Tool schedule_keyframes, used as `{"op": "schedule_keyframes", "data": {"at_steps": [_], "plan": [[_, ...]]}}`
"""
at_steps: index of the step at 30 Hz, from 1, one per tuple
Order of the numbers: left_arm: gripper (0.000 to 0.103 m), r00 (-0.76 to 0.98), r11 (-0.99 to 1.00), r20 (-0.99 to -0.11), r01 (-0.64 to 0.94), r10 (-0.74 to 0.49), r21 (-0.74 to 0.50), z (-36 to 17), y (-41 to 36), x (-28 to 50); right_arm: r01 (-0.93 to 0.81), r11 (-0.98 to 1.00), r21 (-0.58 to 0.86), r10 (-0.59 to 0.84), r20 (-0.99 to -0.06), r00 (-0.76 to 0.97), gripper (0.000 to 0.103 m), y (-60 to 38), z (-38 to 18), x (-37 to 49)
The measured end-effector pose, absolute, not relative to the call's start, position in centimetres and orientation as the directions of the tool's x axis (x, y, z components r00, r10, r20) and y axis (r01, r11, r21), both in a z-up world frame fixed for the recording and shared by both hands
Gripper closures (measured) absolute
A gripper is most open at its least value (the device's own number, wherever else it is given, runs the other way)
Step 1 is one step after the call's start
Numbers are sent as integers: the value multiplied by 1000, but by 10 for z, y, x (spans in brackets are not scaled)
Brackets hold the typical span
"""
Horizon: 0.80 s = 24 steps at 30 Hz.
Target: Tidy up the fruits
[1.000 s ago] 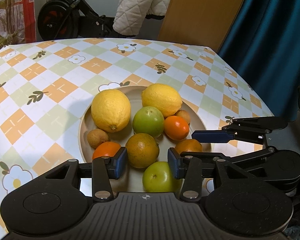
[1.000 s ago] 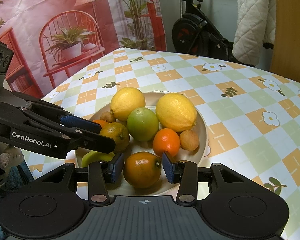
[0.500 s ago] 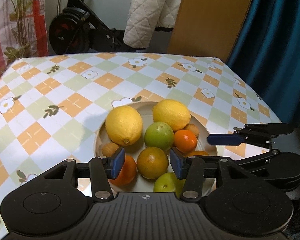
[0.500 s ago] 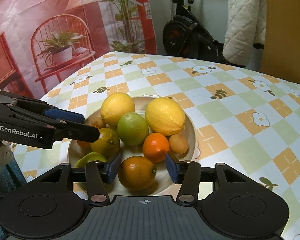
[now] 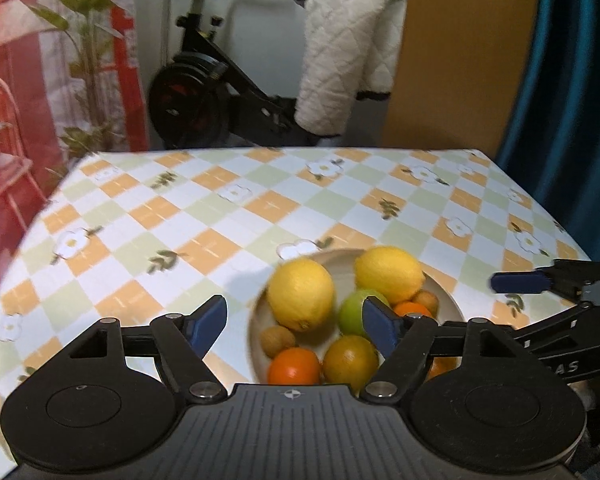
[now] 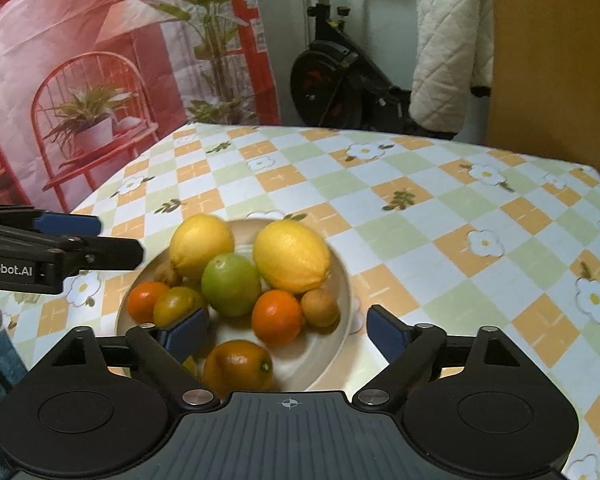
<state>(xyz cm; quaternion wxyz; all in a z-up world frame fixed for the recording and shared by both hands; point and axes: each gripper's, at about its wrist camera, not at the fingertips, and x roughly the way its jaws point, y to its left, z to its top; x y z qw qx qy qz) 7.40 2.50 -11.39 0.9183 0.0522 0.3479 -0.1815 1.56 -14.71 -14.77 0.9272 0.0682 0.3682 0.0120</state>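
Observation:
A beige plate (image 6: 342, 280) on the checked tablecloth holds two lemons (image 6: 291, 256), a green fruit (image 6: 231, 290), several oranges (image 6: 277, 317) and small brown fruits (image 6: 320, 307). The plate (image 5: 256, 320) also shows in the left wrist view, with a lemon (image 5: 301, 295) and an orange (image 5: 294, 367). My left gripper (image 5: 294, 326) is open and empty, above the plate's near side. My right gripper (image 6: 287, 332) is open and empty, above the plate's near edge, with an orange (image 6: 238, 368) below it.
The table (image 5: 180, 216) with the flowered checked cloth stretches behind the plate. An exercise bike (image 6: 332, 80) with a white quilted cover, a wooden panel (image 5: 460, 60) and a blue curtain (image 5: 572, 80) stand beyond the far edge. A red backdrop (image 6: 80, 80) hangs at the left.
Both grippers have pulled back and risen from the plate, and their jaws have opened wider. The fruits stay on the plate.

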Motion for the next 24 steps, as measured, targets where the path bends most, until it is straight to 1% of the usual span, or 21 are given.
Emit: {"op": "schedule_keyframes", "data": {"at_steps": [4, 5, 8, 9, 14, 17, 20, 24], "plan": [[22, 750, 947, -618, 321, -237, 26, -97, 26, 71, 70, 988, 134, 36, -657, 753, 9, -154, -132, 16], [22, 763, 951, -607, 307, -223, 35, -92, 26, 70, 80, 987, 136, 28, -652, 758, 7, -156, -129, 16], [19, 792, 960, -576, 277, -204, 40, -77, 28, 69, 111, 985, 132, -2, -638, 770, 3, -162, -115, 17], [17, 800, 962, -565, 269, -200, 40, -72, 28, 68, 117, 985, 130, -9, -630, 776, 0, -164, -111, 17], [16, 853, 968, -493, 238, -171, 76, -42, 25, 60, 136, 980, 142, -28, -580, 814, 1, -169, -82, 12], [14, 873, 971, -452, 233, -183, 58, -24, 25, 56, 146, 979, 145, -42, -553, 832, 1, -170, -64, 9], [12, 884, 973, -426, 230, -194, 35, -10, 24, 53, 161, 978, 133, -65, -537, 841, 0, -171, -50, 8], [12, 893, 976, -411, 217, -183, 35, 0, 21, 50, 171, 977, 126, -84, -512, 855, 0, -172, -32, 4]]}}
